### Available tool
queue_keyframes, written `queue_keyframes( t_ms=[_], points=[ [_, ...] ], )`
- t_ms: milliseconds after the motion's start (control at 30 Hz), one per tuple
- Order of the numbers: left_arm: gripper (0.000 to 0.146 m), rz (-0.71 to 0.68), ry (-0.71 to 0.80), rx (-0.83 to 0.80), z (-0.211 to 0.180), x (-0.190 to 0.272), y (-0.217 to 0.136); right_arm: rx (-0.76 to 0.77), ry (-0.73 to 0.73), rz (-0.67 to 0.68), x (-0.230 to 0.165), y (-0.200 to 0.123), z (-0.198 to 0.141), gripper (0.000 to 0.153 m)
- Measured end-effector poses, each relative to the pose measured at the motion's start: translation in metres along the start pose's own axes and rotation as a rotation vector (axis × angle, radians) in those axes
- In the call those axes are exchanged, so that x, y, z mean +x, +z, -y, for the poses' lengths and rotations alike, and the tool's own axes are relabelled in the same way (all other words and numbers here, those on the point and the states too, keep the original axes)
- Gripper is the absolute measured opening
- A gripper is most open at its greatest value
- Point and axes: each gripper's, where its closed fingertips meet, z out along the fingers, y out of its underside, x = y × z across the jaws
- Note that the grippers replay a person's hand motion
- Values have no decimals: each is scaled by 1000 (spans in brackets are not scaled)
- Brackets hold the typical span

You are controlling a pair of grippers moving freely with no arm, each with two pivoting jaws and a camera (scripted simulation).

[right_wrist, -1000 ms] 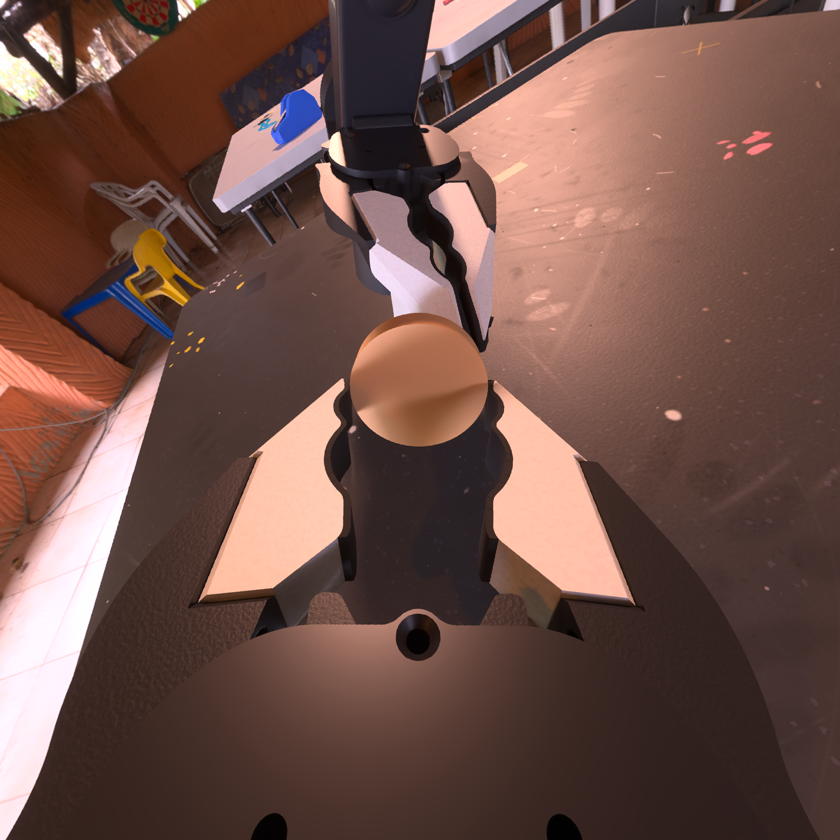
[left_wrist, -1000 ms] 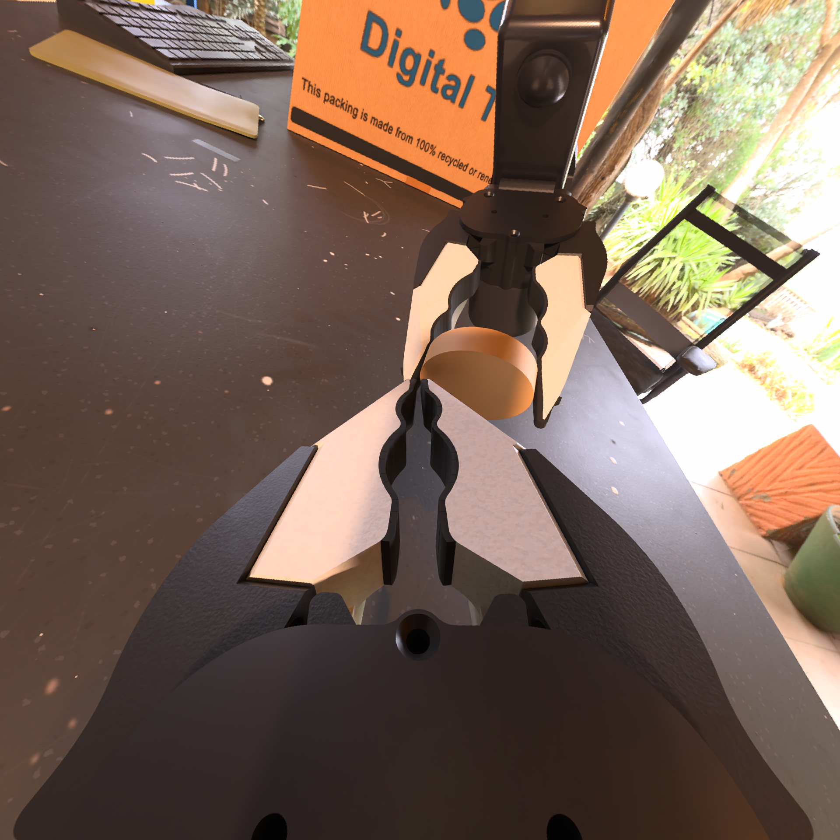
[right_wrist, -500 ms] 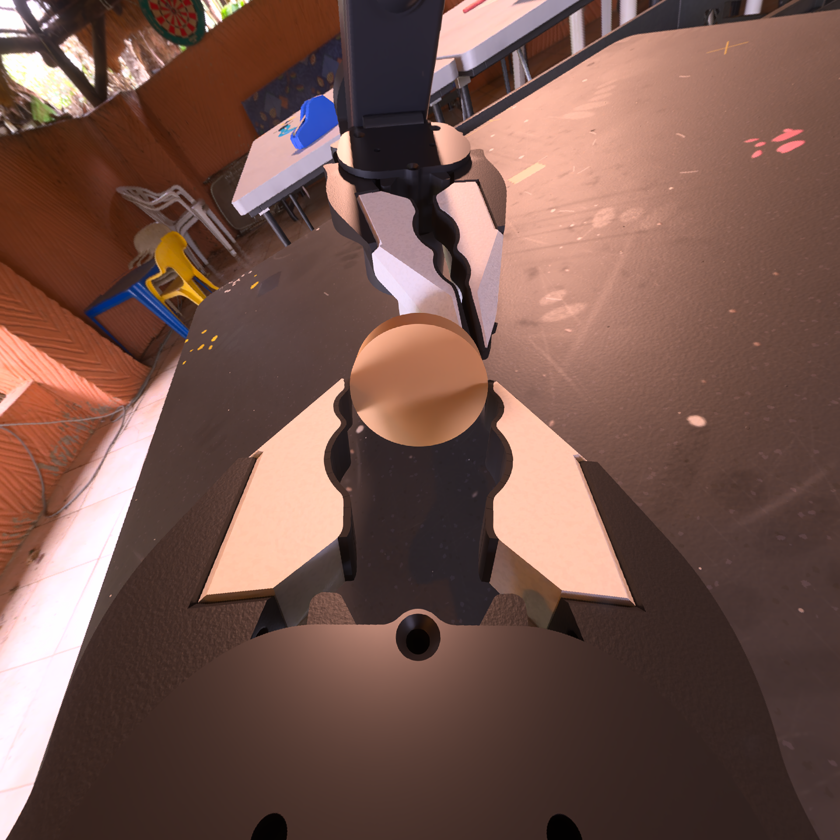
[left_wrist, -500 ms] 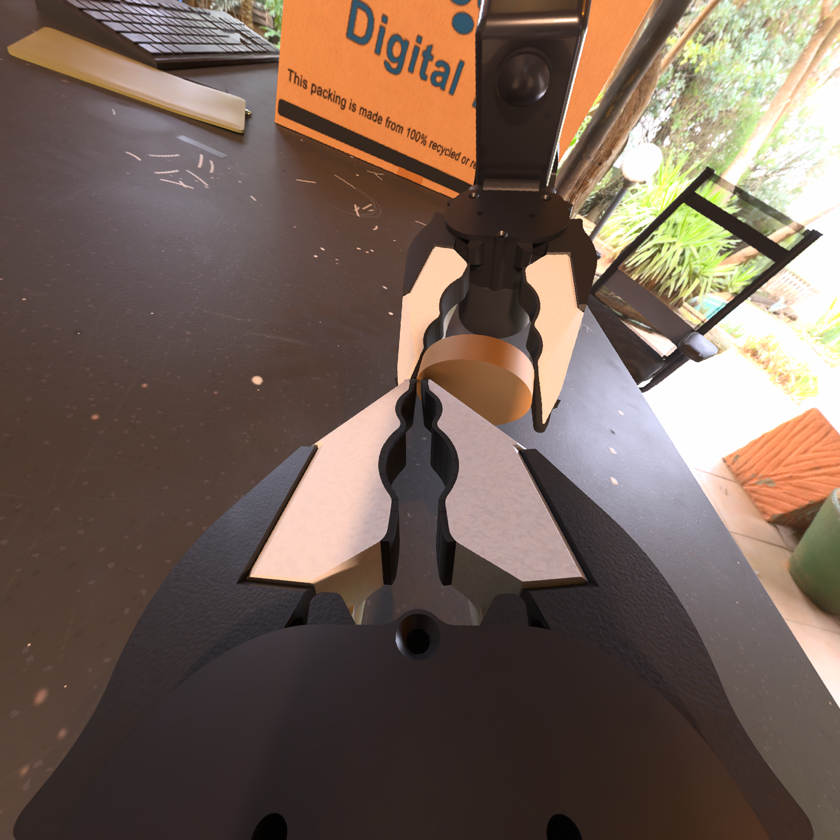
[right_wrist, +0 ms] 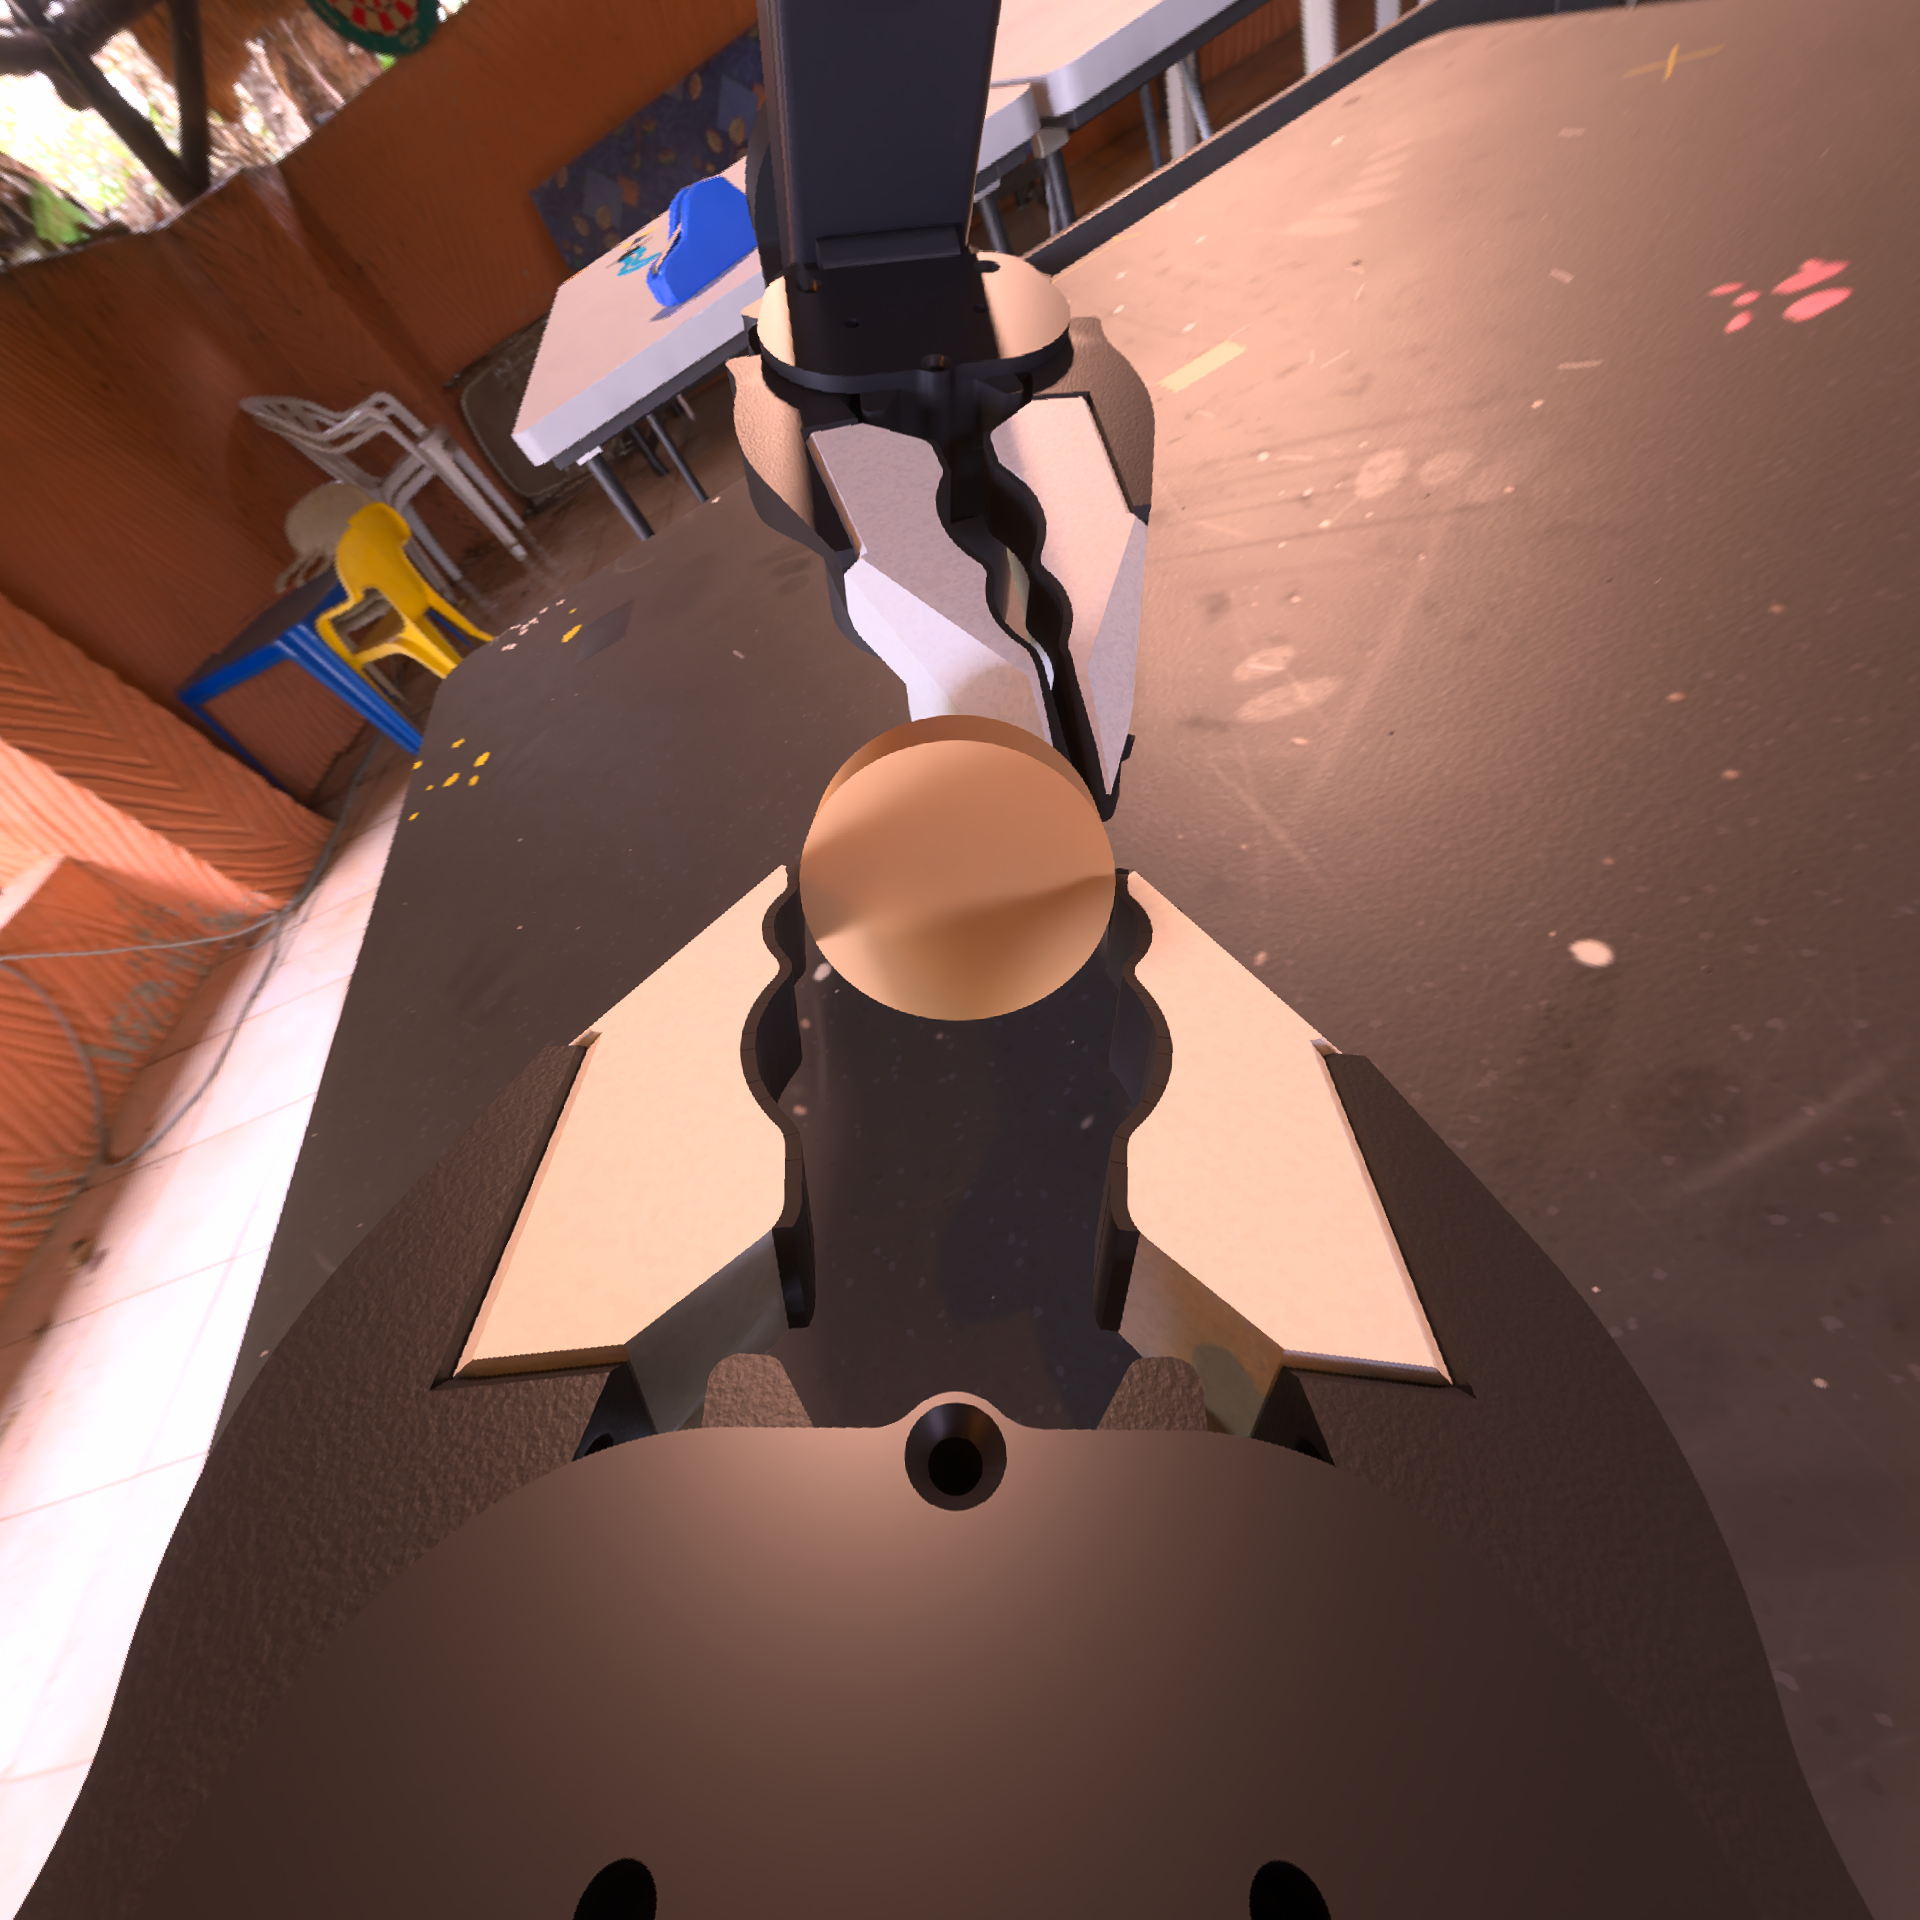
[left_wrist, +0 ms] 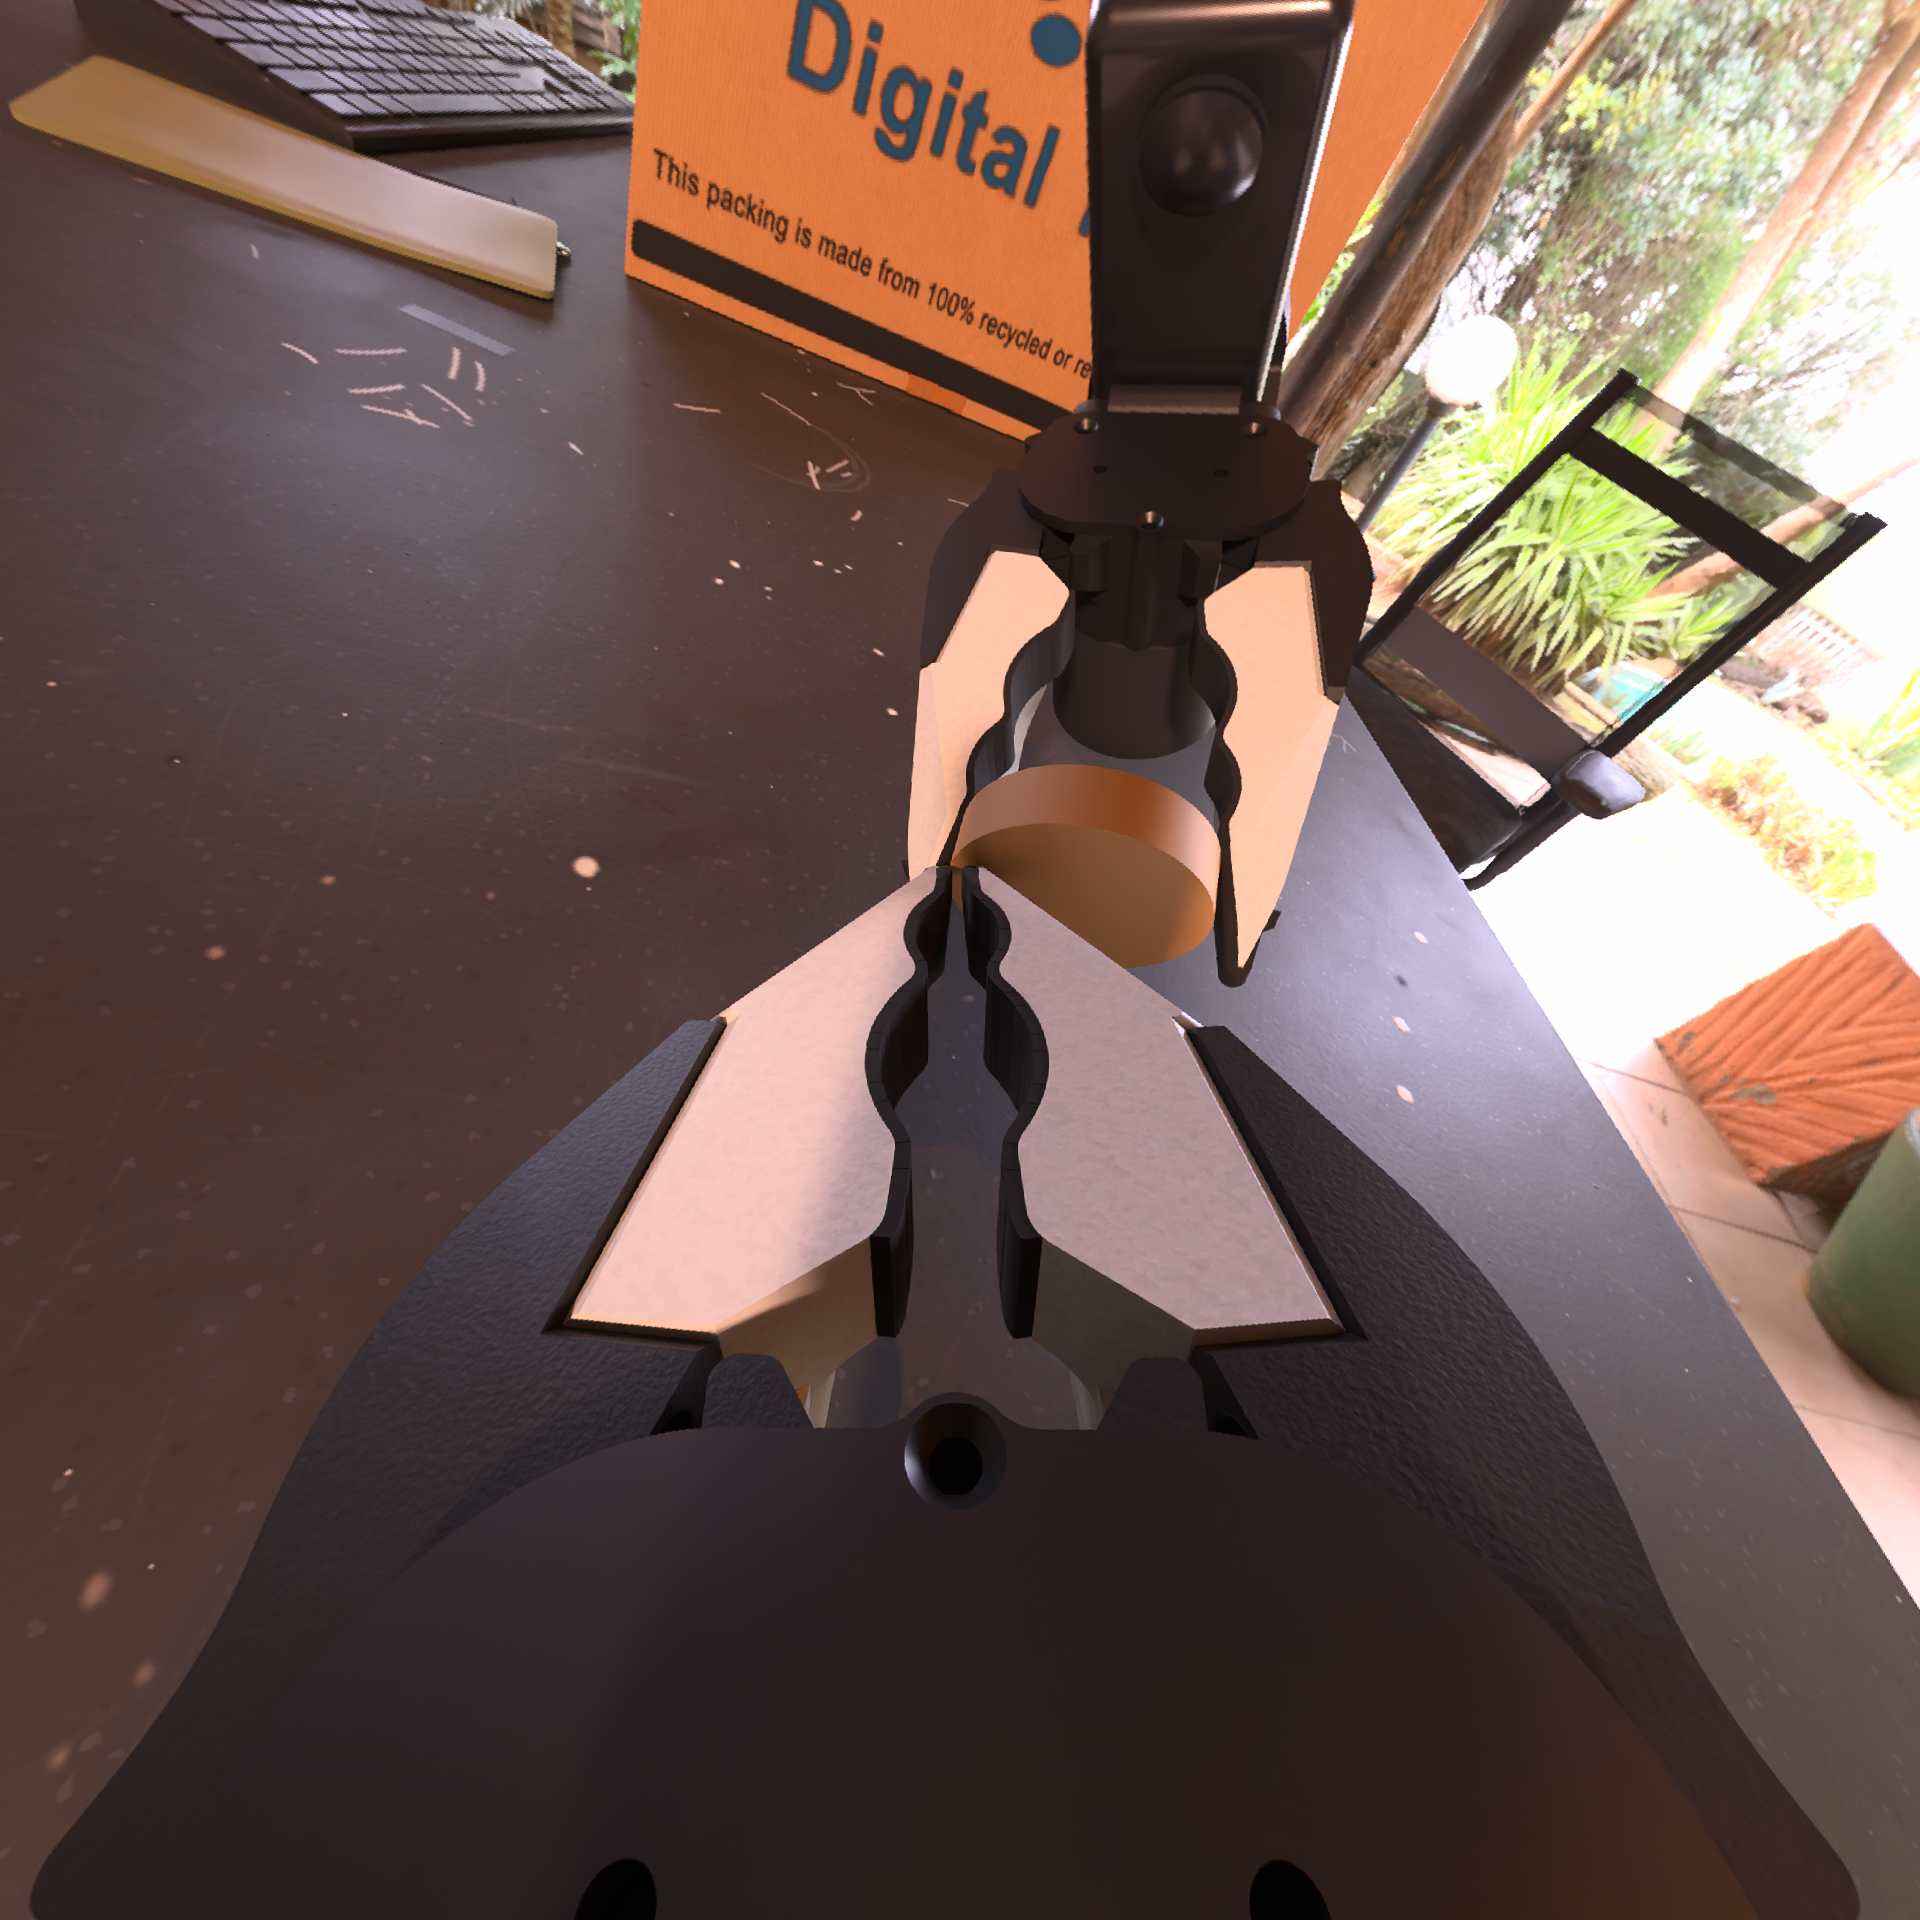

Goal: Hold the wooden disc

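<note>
The wooden disc (right_wrist: 956, 873) is being clamped edgewise between the fingertips of the right gripper (right_wrist: 956, 883), above the dark table (right_wrist: 1558, 727). The left gripper (left_wrist: 954, 878) is being kept nearly closed and empty, its tips just beside the disc's rim.

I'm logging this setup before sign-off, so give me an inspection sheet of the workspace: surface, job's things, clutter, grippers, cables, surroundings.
Surface: dark table, scuffed and speckled, with pink marks at one end.
Job's things: wooden disc held above the table, clear of it.
Clutter: orange box, keyboard and pale flat strip at the far edge.
Grippers: right gripper shut on the disc's rim; left gripper shut, empty, its tips near the disc.
Cables: loose cable on the floor by the brick wall.
Surroundings: plastic chairs, white tables, greenery outside.
</note>
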Motion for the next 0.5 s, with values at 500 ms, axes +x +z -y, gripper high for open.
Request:
queue_keyframes(
  t_ms=[500],
  points=[
    [2, 103, 123, 90, 15, -5, -6, 161, 548, 339, -15, -12, 20, 59]
  ],
)
